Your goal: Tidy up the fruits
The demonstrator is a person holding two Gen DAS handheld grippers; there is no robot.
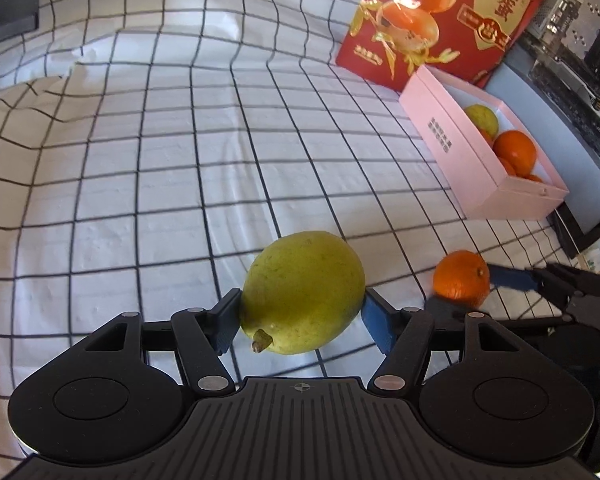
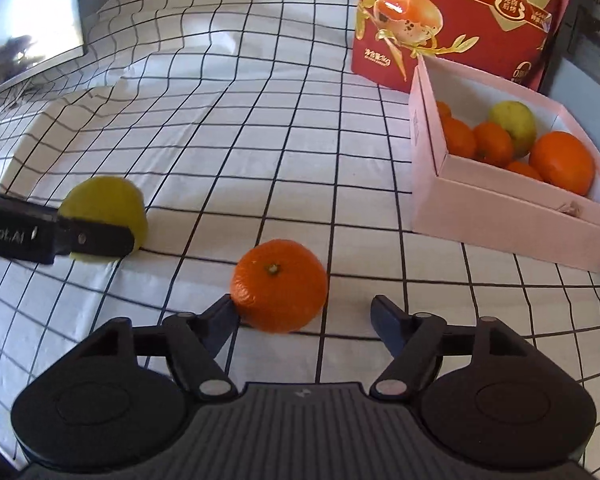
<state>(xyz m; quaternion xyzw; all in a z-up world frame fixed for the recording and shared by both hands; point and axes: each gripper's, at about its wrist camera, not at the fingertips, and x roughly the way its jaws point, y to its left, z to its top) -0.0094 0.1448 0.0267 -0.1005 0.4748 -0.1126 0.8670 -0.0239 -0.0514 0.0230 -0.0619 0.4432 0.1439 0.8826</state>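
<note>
My left gripper (image 1: 300, 316) is shut on a yellow-green pear (image 1: 302, 292), both pads pressed on its sides, on the checked cloth. The pear also shows in the right wrist view (image 2: 108, 204) with the left finger across it. My right gripper (image 2: 302, 316) is open around a loose orange (image 2: 280, 286); the left pad touches it, the right pad stands apart. The orange also shows in the left wrist view (image 1: 462, 278). A pink box (image 2: 500, 216) at the right holds several oranges and one pear (image 2: 514, 124).
A red printed carton (image 2: 460, 20) stands behind the pink box (image 1: 460, 148). The checked cloth (image 1: 180, 160) is rumpled at the far left. Dark equipment (image 1: 580, 60) lines the right edge. A screen (image 2: 24, 32) sits at the far left.
</note>
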